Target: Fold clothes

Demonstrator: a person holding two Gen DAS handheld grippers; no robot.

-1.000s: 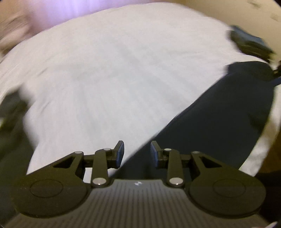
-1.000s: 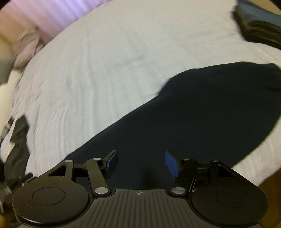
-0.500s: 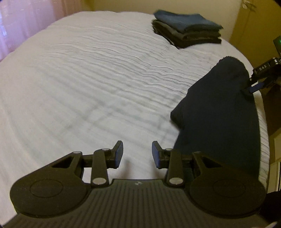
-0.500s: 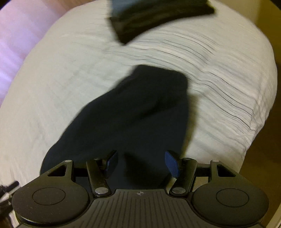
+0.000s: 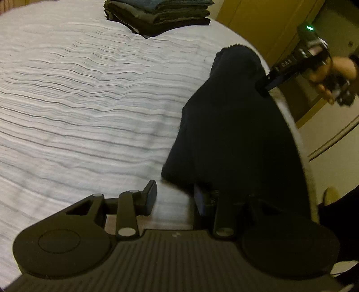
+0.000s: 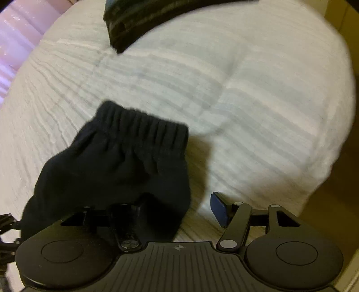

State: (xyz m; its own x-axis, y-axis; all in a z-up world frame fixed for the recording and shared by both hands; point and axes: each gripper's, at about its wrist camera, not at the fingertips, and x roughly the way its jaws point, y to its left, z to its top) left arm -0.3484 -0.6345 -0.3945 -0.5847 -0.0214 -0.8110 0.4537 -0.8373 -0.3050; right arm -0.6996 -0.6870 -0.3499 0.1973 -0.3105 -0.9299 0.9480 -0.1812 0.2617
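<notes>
The dark garment [image 5: 235, 134] lies along the near right edge of the bed [image 5: 78, 101], its ribbed cuff [image 6: 143, 125] pointing toward the stack of folded clothes [image 5: 159, 13] at the far side, I judge so that I can fold it lengthwise. My left gripper [image 5: 177, 197] stands partly open at its near end, one finger [image 5: 150, 195] over bare bedding and the other under cloth; my right gripper [image 6: 179, 209] stands wider near the cuff, its left finger buried under fabric. Neither pinches anything that I can see.
</notes>
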